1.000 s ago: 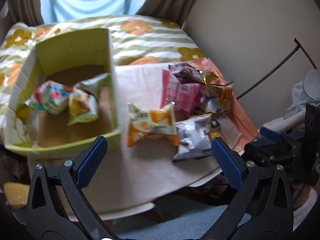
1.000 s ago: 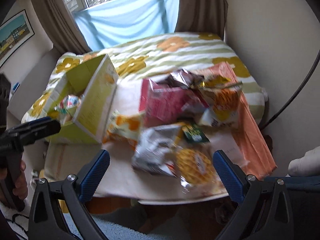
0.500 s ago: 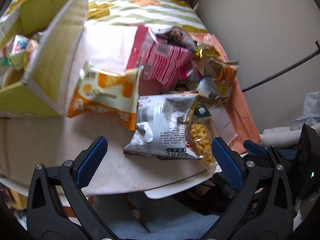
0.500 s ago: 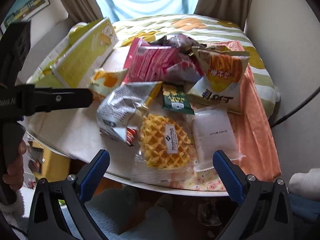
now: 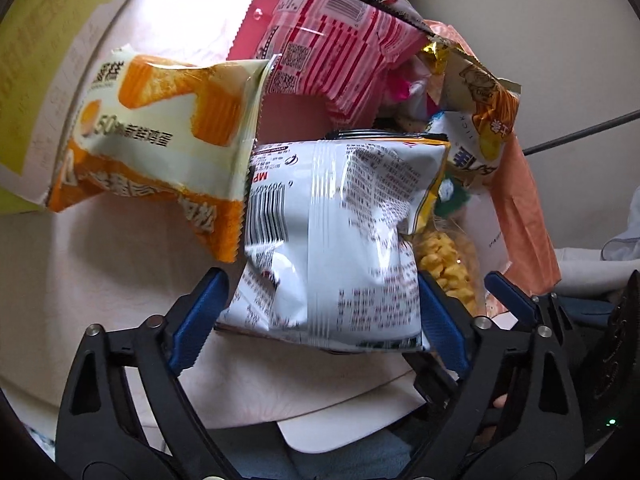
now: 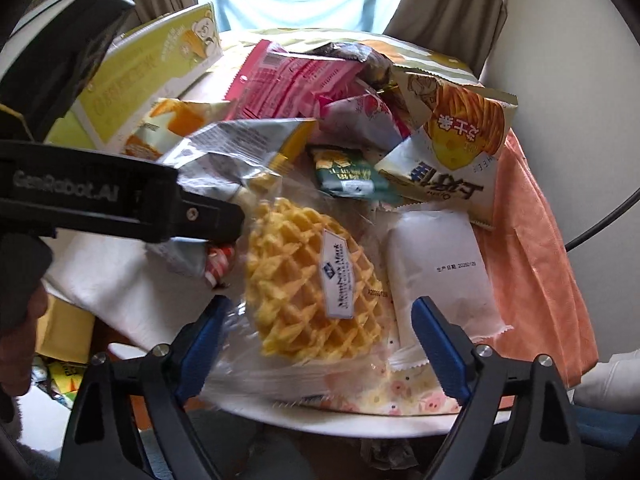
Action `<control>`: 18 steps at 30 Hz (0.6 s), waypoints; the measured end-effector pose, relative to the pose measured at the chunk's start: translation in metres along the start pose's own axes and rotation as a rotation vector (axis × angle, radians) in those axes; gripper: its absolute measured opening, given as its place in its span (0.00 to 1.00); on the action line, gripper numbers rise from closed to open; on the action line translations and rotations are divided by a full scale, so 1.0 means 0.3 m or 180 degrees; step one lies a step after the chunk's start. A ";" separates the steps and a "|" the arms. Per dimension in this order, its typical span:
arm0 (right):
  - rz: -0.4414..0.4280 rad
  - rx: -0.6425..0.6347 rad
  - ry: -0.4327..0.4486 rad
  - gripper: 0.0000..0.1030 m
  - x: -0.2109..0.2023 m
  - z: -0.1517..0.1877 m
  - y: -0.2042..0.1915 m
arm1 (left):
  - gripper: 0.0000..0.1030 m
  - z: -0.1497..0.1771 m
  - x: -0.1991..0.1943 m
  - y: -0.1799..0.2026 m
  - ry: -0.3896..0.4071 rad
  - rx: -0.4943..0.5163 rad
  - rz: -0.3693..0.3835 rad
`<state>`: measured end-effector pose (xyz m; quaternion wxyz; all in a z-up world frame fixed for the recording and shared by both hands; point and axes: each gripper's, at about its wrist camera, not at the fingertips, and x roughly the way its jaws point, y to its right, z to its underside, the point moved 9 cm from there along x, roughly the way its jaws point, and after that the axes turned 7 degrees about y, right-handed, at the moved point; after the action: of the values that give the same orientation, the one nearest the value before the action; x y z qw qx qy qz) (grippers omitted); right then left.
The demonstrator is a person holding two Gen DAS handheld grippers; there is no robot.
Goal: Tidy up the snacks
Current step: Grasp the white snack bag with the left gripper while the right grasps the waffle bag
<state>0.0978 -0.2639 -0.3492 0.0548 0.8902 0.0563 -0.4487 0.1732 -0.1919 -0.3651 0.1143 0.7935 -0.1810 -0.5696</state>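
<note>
far to my left stands the yellow-green box (image 5: 28, 92), its wall just beside the orange cake packet (image 5: 160, 136), which lies on the cloth-covered surface (image 5: 100, 280). next comes the white chip bag (image 5: 336, 248), lying back side up between my left jaws; my left gripper (image 5: 320, 312) has just been closing, its blue pads at the bag's two lower corners, and i cannot tell whether they press it yet. behind the bag the pink striped packet (image 5: 332, 52) leans on the heap, and to its right lies the fries bag (image 5: 484, 120). the near edge of the surface runs just under my left jaws, with bare cloth to their left. in my right view the left tool crosses the left side over the white chip bag. my right gripper (image 6: 318, 340) has also just been closing; the wrapped waffle (image 6: 308, 280) sits between its blue pads, the clear wrapper brushing the left pad, the right pad over the plain white packet (image 6: 440, 268) lying beside it. i cannot say it grips. the small green packet (image 6: 348, 176) lies behind the waffle. the surface's rim curves just beneath my right jaws, and the orange cloth (image 6: 532, 260) hangs off the right edge.
</note>
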 end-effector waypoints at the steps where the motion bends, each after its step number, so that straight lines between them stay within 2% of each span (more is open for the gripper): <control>1: 0.0011 -0.0012 0.0000 0.82 0.009 0.004 -0.001 | 0.85 0.002 0.004 0.001 0.0004 0.0010 0.0007; 5: 0.0019 -0.0015 0.0007 0.76 0.028 0.008 -0.005 | 0.79 0.009 0.016 0.010 0.0016 0.0059 0.0071; 7: 0.0025 -0.0010 0.0009 0.72 0.040 0.000 -0.008 | 0.72 0.011 0.024 0.023 0.0011 0.0086 0.0108; 9: 0.0069 -0.0028 0.0020 0.70 0.045 -0.002 -0.010 | 0.69 0.016 0.030 0.028 0.0016 0.0119 0.0091; 18: 0.0142 -0.0144 0.0058 0.57 0.058 -0.004 -0.004 | 0.65 0.021 0.013 0.032 0.0046 0.0154 0.0041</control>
<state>0.1089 -0.2617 -0.3627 0.0843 0.8939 0.0470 -0.4378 0.1669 -0.2019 -0.3667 0.1001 0.7990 -0.1991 -0.5586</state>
